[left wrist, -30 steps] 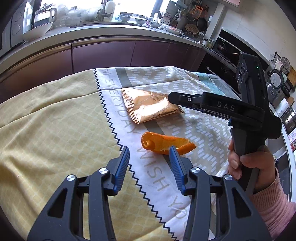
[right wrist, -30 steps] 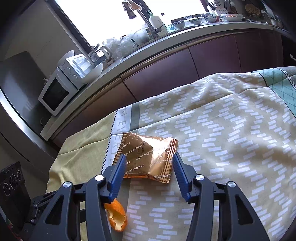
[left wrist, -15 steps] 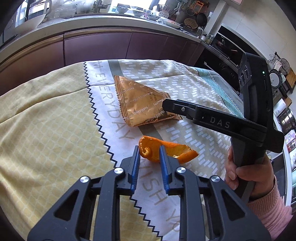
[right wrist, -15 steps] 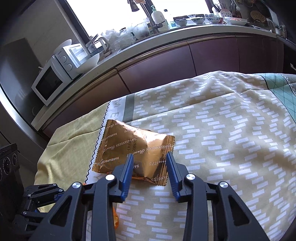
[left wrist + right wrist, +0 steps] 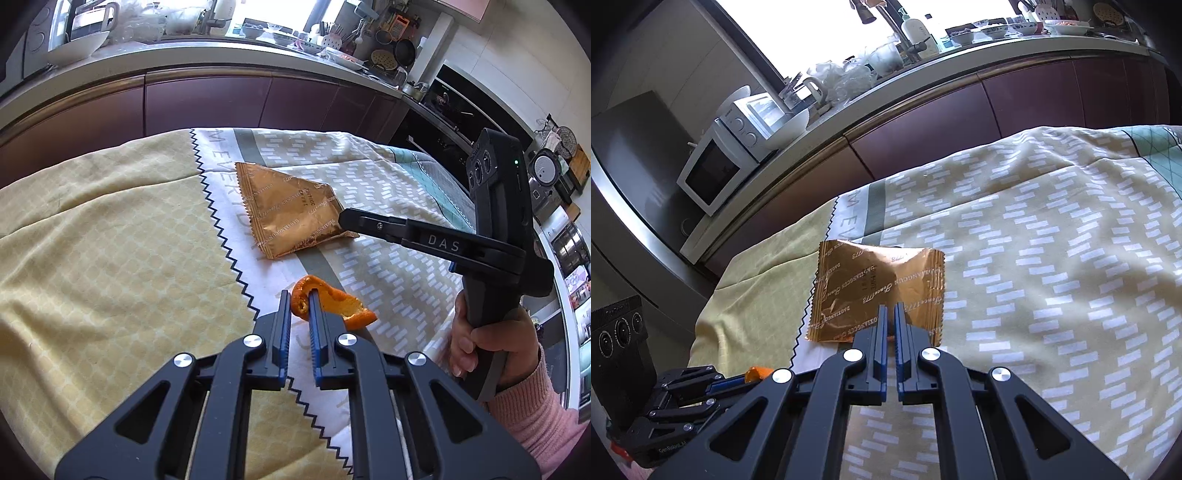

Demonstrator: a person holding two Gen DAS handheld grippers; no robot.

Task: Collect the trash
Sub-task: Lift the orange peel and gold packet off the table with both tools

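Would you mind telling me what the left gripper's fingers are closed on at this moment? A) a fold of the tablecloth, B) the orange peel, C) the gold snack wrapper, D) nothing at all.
B: in the left wrist view the left gripper has its fingers pinched on the curled end of the orange peel, while the gold snack wrapper sits in the right gripper.

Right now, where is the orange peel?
In the left wrist view, the orange peel sits low at centre, pinched between the left gripper's fingers, nearer the camera than the gold wrapper.
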